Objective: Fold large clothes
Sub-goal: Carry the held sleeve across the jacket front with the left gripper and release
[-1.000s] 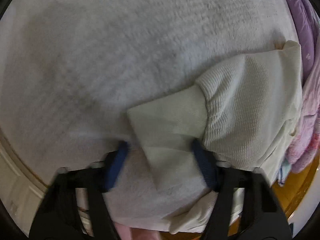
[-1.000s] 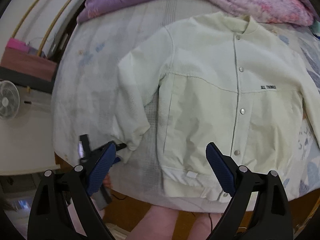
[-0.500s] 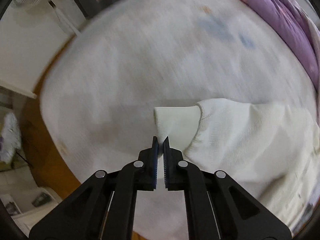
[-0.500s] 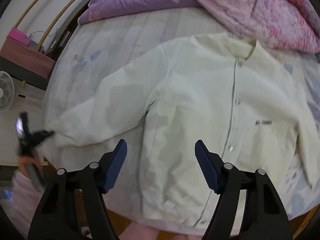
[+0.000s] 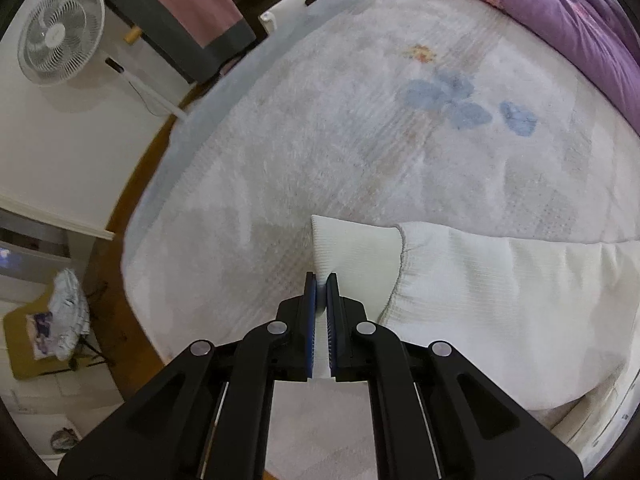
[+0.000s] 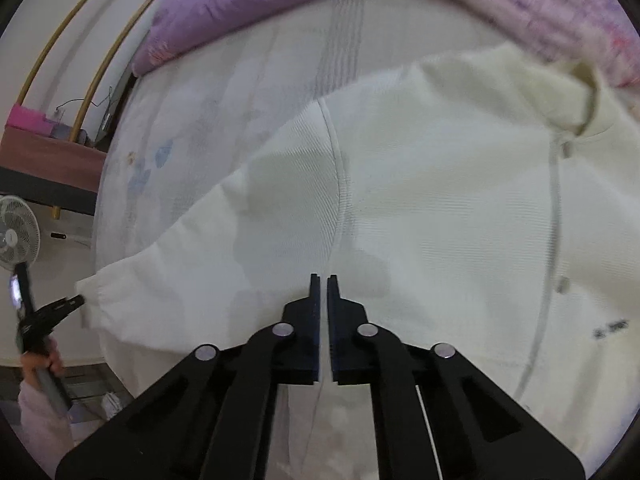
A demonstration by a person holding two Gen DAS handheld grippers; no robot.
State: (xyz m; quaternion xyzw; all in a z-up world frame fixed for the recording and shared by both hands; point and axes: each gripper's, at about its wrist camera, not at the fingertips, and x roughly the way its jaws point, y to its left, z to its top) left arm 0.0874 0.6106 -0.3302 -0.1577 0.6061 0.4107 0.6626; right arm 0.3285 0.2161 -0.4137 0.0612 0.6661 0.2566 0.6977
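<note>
A cream button-front jacket [image 6: 440,208] lies spread on the bed. My left gripper [image 5: 321,280] is shut on the ribbed cuff [image 5: 352,248] of its sleeve [image 5: 500,292], which is stretched out toward the bed's left edge. In the right wrist view that gripper [image 6: 60,308] shows at the far left, holding the cuff. My right gripper [image 6: 324,280] is shut on the jacket fabric just below the armpit seam [image 6: 340,184].
The bed [image 5: 360,140] has a white fuzzy cover with a blue flower print. A purple quilt [image 5: 560,20] and a pink one [image 6: 560,12] lie at the head. A white fan [image 5: 60,44] and a dark bench [image 5: 180,20] stand beside the bed.
My left gripper closed on the cuff and pulled the sleeve out straight to the left. My right gripper moved in over the jacket and closed on the fabric near the armpit.
</note>
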